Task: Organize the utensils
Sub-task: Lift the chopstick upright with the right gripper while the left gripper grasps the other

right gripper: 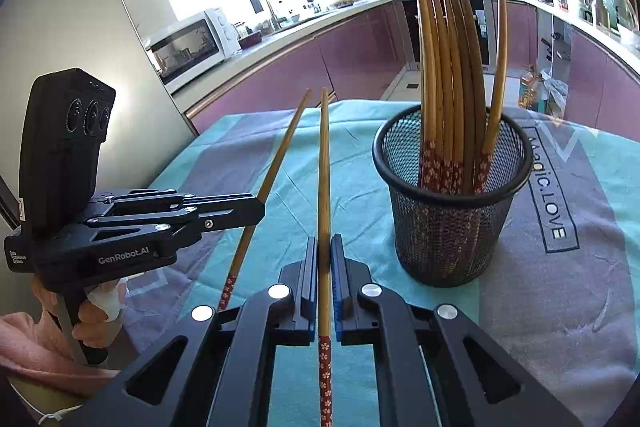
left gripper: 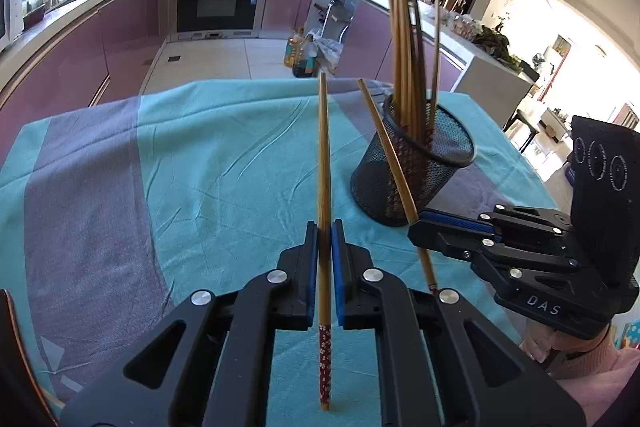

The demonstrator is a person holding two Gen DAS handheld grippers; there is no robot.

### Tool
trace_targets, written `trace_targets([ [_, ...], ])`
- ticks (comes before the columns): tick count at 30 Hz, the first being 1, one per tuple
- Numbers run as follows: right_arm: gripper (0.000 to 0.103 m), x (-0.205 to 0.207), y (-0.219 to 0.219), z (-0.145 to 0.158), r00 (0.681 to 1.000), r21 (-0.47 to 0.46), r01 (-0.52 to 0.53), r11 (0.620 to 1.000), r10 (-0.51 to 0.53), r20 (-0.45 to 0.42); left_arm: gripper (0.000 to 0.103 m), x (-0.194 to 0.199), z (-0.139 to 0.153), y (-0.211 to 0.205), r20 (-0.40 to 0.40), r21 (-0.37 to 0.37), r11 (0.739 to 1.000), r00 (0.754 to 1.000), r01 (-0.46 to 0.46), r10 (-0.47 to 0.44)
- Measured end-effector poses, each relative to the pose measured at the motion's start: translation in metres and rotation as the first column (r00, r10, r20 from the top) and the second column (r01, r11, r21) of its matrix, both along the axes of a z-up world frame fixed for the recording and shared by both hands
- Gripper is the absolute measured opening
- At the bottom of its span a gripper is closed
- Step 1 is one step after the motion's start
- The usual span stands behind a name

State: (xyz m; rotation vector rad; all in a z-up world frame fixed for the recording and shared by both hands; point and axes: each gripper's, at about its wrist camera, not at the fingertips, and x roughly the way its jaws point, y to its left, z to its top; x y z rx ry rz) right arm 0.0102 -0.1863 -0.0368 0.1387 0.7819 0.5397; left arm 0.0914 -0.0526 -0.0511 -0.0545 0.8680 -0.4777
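Observation:
My left gripper [left gripper: 325, 227] is shut on a bamboo chopstick [left gripper: 324, 147] with a red flowered end, held above the cloth and pointing away from me. To its right, my right gripper [left gripper: 416, 227] is shut on a second chopstick [left gripper: 384, 135] that leans in front of the black mesh cup [left gripper: 368, 187]. In the right wrist view, the right gripper [right gripper: 325, 241] clamps its chopstick [right gripper: 324, 167]. At the left, the left gripper [right gripper: 260, 205] holds the other chopstick [right gripper: 280, 151]. The mesh cup [right gripper: 440, 235] stands upright to the right, with several chopsticks [right gripper: 444, 67] in it.
A teal and grey tablecloth [left gripper: 200, 147] covers the table, whose far edge drops off to the kitchen floor. A hand [right gripper: 96, 311] with a pink sleeve grips the left tool's handle. Kitchen counters and an oven [left gripper: 218, 3] stand beyond.

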Motion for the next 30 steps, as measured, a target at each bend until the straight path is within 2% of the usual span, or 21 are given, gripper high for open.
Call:
trace_targets([
  [13,0.005,-0.009,-0.012,0.023,0.997,0.031,0.002,1.000,-0.005,0.073,0.007,-0.019,0.037,0.005,0.064,-0.074,0.996,0.997,0.050,-0.045],
  [30,0.005,-0.013,-0.030,0.046,0.988,0.049,0.036,0.998,-0.043,0.145,0.007,-0.029,0.064,0.001,0.132,-0.100,0.993,0.990,0.068,-0.054],
])
